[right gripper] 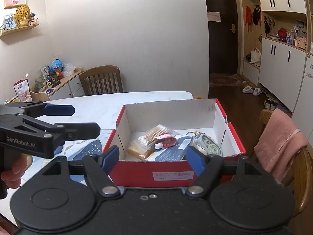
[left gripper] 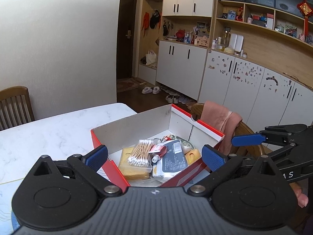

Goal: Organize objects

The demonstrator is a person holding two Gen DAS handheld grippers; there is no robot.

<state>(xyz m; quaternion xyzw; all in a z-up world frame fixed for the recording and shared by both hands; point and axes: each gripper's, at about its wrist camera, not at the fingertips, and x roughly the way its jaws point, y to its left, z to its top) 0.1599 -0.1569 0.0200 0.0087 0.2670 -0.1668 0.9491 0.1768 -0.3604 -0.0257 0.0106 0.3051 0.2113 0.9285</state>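
Note:
A red shoebox with white inside stands open on the white marble table. In it lie a bag of cotton swabs, a yellow sponge, a small red tube, a dark blue packet and a green tape dispenser. My left gripper is open and empty above the box's near corner. My right gripper is open and empty in front of the box's near wall.
A wooden chair with a pink cloth stands right of the box. Another chair stands at the table's far side. A patterned blue mat lies left of the box. White cabinets line the right wall.

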